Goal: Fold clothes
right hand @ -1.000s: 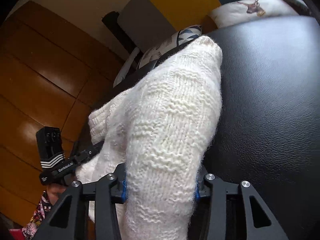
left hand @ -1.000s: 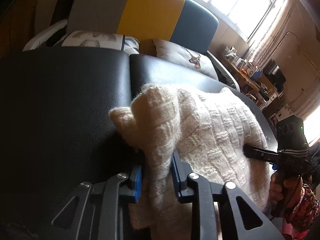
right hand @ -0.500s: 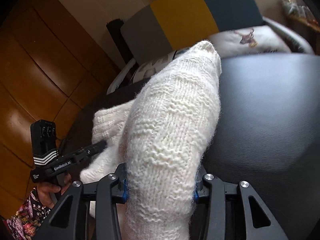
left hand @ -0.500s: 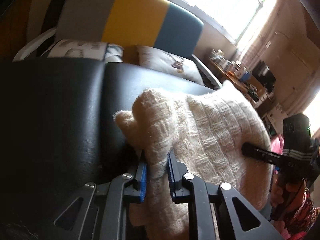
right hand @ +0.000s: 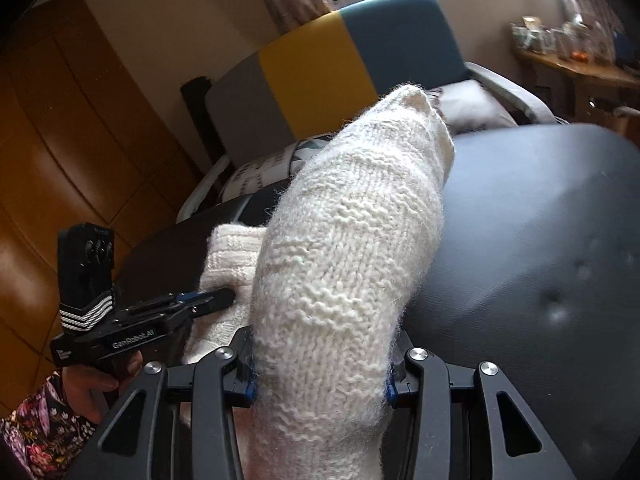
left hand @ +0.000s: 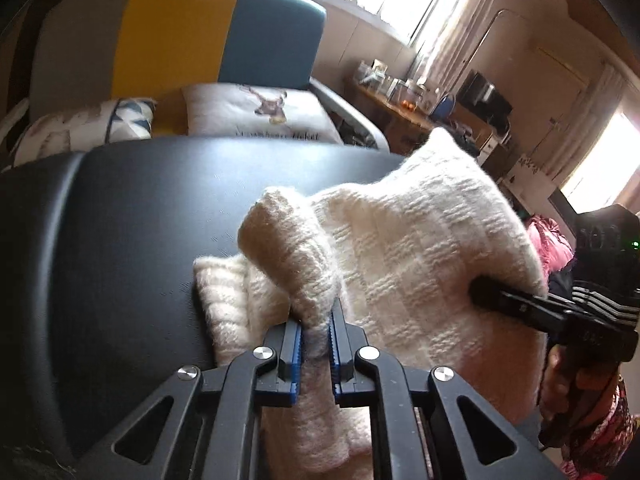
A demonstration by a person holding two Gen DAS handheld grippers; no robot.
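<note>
My left fingers: my left gripper (left hand: 314, 354) pinches a thin bunched fold of the cream-white chunky knitted sweater (left hand: 400, 264), blue pads pressed close on the wool.
My right fingers: my right gripper (right hand: 320, 384) holds a much thicker roll of the same knit between pads set wide apart; the wool fills the whole gap, so they grip it, not gape.
Sweater, where it is: lifted at its near edge by both grippers, the rest draped forward and down onto the black padded leather-look tabletop (left hand: 120, 220). A ribbed edge (left hand: 218, 296) lies flat on the surface just left of my left fingers.
The relation that counts: the held edge runs crosswise between my two hands, left to right, and the body of the garment stretches away from me, its long axis pointing at the far side. Both hands sit about equally near that edge; neither leads.
Stage, as I judge it: a fold is in hand, but I cannot tell whether this edge is being carried over or drawn back to straighten.
Risk: the right-hand bundle is bulky and could slip unevenly.
Beyond: white deer-print cushion (left hand: 260, 112) and a grey, yellow and teal panelled backrest (left hand: 180, 36).
</note>
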